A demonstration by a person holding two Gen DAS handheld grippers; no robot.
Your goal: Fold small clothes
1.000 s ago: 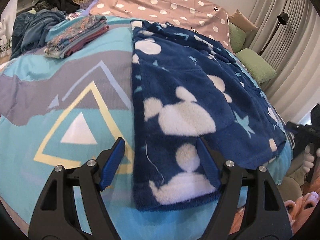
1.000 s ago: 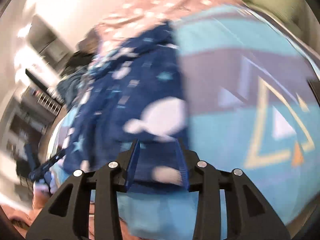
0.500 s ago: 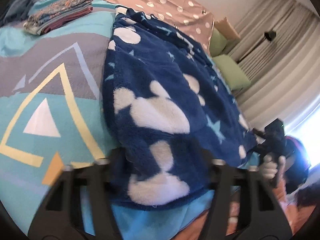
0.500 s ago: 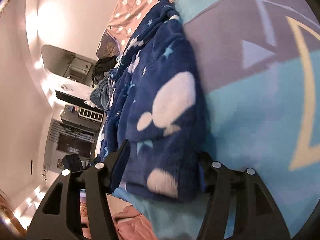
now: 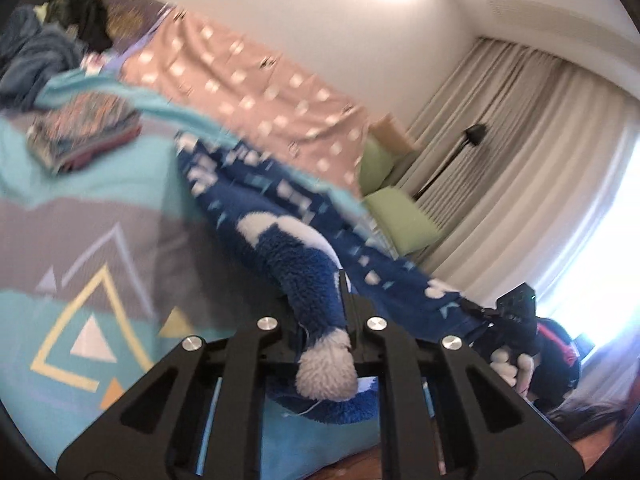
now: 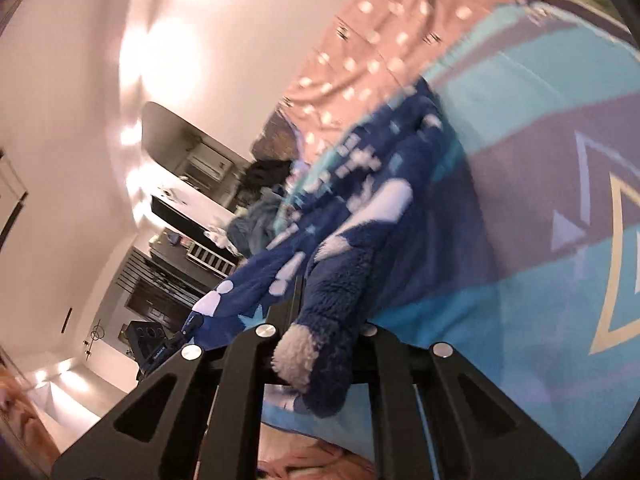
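Note:
A dark blue fleece garment (image 5: 296, 216) with white mouse shapes and stars lies on the bed. My left gripper (image 5: 320, 300) is shut on its near hem; a bunch of fleece with a white patch sticks out between the jaws. My right gripper (image 6: 332, 300) is shut on another part of the same hem (image 6: 340, 272), and the fleece rises off the bedcover towards it. The right gripper also shows far right in the left wrist view (image 5: 508, 312). Both views are blurred.
The bedcover (image 5: 80, 240) is teal and grey with yellow triangles. A folded stack of patterned clothes (image 5: 80, 132) lies at the far left. A pink dotted quilt (image 5: 248, 92), green pillows (image 5: 396, 216) and curtains (image 5: 520, 160) lie beyond. Dark clothes (image 5: 36, 52) pile at the bed's far corner.
Both grippers were open over the hem and have shut on it. They have lifted the near edge of the fleece off the bed.

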